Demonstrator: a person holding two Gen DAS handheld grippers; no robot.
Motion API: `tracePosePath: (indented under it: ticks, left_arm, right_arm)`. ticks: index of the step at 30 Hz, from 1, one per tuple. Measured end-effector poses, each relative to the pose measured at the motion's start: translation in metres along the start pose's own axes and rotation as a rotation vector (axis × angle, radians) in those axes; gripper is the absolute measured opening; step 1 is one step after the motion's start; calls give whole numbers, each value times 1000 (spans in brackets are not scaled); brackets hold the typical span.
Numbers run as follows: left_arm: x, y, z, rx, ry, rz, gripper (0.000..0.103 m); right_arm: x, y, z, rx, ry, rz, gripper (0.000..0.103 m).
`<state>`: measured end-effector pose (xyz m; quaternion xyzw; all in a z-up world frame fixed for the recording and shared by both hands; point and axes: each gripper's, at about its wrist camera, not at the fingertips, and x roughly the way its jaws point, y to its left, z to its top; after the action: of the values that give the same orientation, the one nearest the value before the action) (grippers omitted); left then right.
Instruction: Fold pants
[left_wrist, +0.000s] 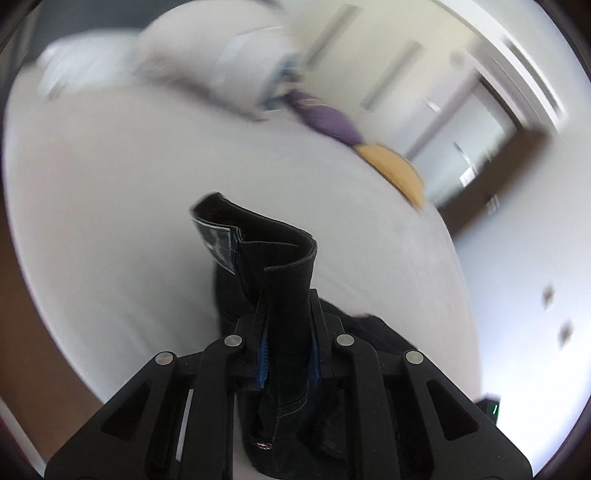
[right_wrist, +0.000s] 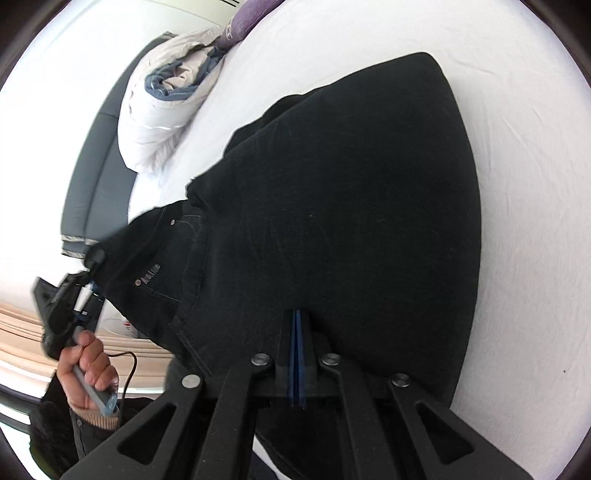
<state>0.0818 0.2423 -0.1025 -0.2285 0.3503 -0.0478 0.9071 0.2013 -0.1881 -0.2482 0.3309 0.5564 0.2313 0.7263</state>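
Note:
The black pants (right_wrist: 351, 192) lie spread over a white bed sheet (right_wrist: 517, 110), partly lifted at the near edge. My right gripper (right_wrist: 297, 325) is shut on the pants' near edge, its blue pads pressed together. My left gripper (left_wrist: 286, 317) is shut on the waistband (left_wrist: 258, 236), which stands up between its fingers with a grey label showing. In the right wrist view the left gripper (right_wrist: 92, 273) appears at the left, held by a hand (right_wrist: 88, 365), gripping the pants' waist end above the bed.
A rolled white and blue duvet (right_wrist: 166, 96) lies at the head of the bed beside a purple cushion (right_wrist: 247, 18). In the left wrist view a purple cushion (left_wrist: 328, 118) and a yellow cushion (left_wrist: 395, 166) sit at the bed's far edge. A grey headboard (right_wrist: 92, 155) borders the bed.

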Motion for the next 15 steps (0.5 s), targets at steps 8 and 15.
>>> tracePosePath:
  ticks: [8, 15]
  left_arm:
    - [42, -180, -127, 698, 128, -66, 14]
    - [58, -213, -192, 959, 139, -3, 14]
  right_arm:
    - [-53, -21, 16, 160, -147, 280, 72]
    - [-60, -34, 16, 170, -98, 287, 72]
